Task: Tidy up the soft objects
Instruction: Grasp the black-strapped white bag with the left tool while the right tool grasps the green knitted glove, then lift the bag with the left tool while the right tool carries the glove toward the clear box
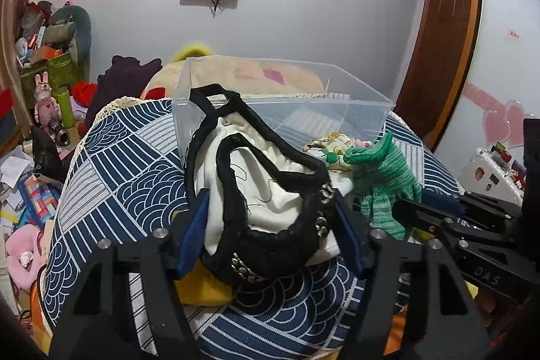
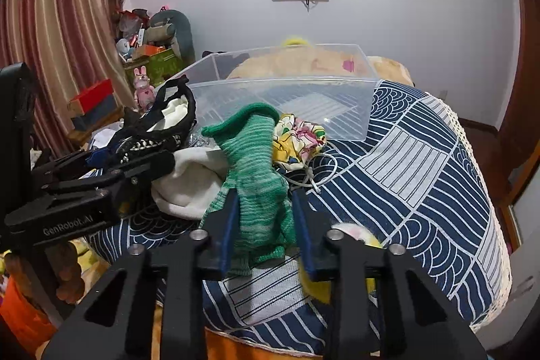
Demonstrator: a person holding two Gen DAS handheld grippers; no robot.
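A white cloth bag with black trim (image 1: 266, 191) lies on the blue patterned cover, between the fingers of my left gripper (image 1: 270, 225); the jaws stand wide around it. It also shows in the right wrist view (image 2: 168, 123). A green knitted glove (image 2: 256, 188) stands between the fingers of my right gripper (image 2: 265, 218), which close on it; it also shows in the left wrist view (image 1: 384, 177). A clear plastic bin (image 1: 280, 97) stands behind both, also seen in the right wrist view (image 2: 290, 97). A floral cloth pouch (image 2: 300, 134) lies before the bin.
The blue patterned cover (image 2: 422, 164) drops off on all sides. A yellow cloth (image 1: 202, 289) lies under the left gripper. Cluttered boxes and toys (image 1: 44, 63) crowd the left floor. A wooden door (image 1: 442, 39) stands at the right.
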